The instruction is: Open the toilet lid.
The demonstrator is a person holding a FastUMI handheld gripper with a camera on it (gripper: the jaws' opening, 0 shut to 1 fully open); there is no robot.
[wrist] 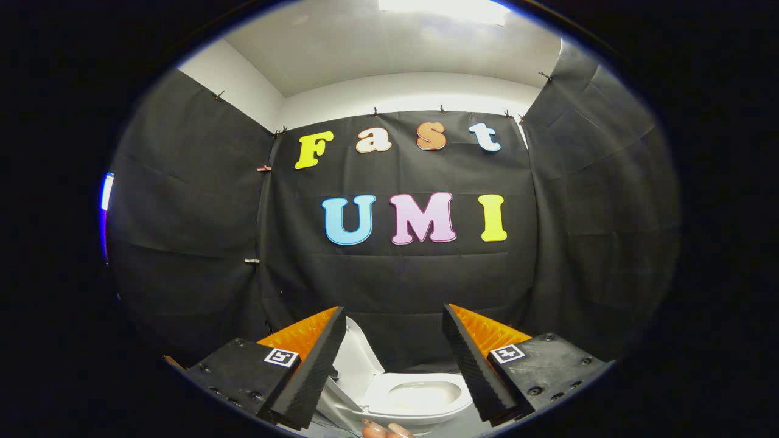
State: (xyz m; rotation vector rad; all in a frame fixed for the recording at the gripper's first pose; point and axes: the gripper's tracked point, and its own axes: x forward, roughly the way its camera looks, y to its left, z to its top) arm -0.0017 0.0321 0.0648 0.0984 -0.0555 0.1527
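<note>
Gripper [394, 316] jaws spread wide, nothing between the fingers [310, 365], no contact with anything. Toilet [420, 398] sits below and just ahead, seen in the gap between the fingers, bowl open to view. Lid [359, 359] is raised, standing near upright at the left side of the bowl, right beside the left finger; can't tell if they touch. A fingertip [380, 429] of a person shows under the bowl. Black cloth wall [182, 243] behind, white ceiling [389, 55] above.
</note>
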